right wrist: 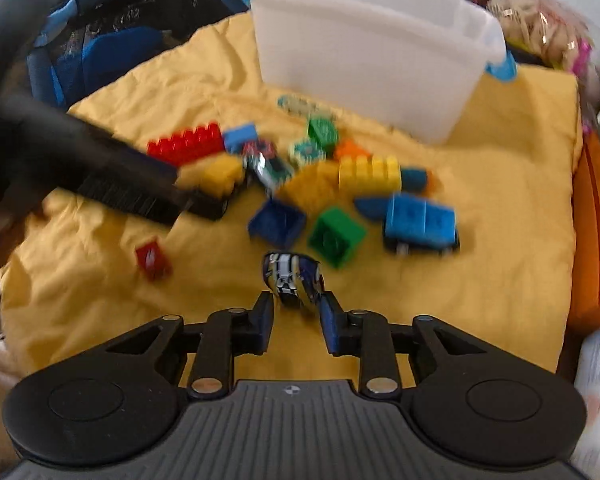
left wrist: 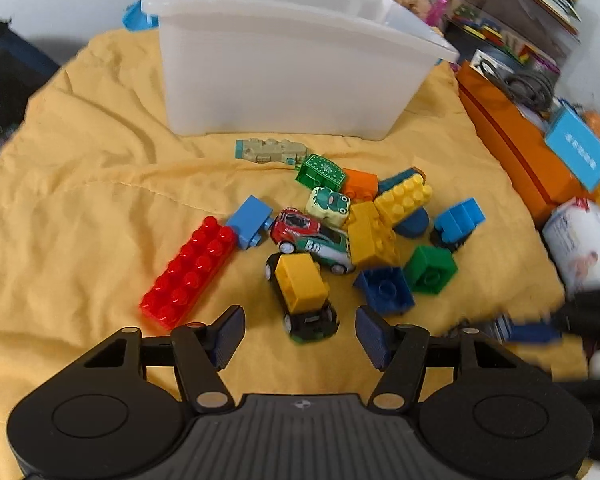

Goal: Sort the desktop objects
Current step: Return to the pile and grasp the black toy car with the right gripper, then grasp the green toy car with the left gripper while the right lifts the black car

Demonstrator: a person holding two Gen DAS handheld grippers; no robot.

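Observation:
A pile of toy bricks and small cars lies on a yellow cloth in front of a white plastic bin. My left gripper is open, its fingers on either side of a black toy truck with a yellow brick on it. A long red brick lies to its left. Red and green toy cars sit just beyond. In the right wrist view my right gripper is shut on a blue and white toy car, held just above the cloth. The bin stands beyond.
An orange box and a white canister stand at the right edge. Books and clutter sit behind the bin. A dark blue bag lies off the cloth's left side. A small red brick lies apart from the pile.

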